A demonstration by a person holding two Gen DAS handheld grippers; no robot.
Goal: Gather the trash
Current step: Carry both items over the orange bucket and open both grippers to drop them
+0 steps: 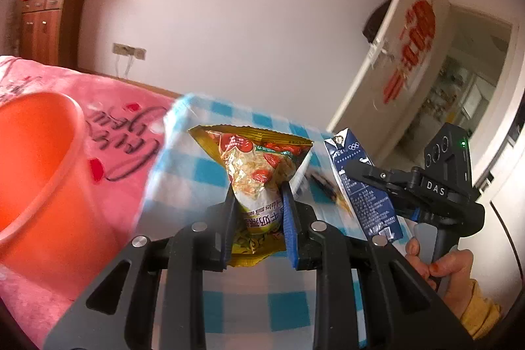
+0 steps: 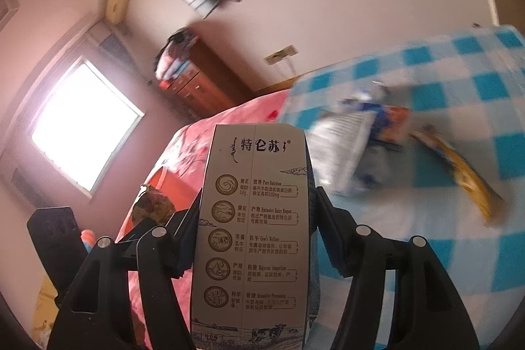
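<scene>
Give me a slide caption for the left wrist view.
Left tongs pinch a snack bag; right tongs grip a milk carton.

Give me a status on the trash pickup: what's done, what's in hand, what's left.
Done: nothing visibly binned; the orange bucket shows no trash in the part of its inside that is visible. In hand: the left tongs are shut on a yellow snack bag, and the right tongs grip a milk carton. Left: a blurred wrapper and a banana peel lie on the checked cloth.
</scene>
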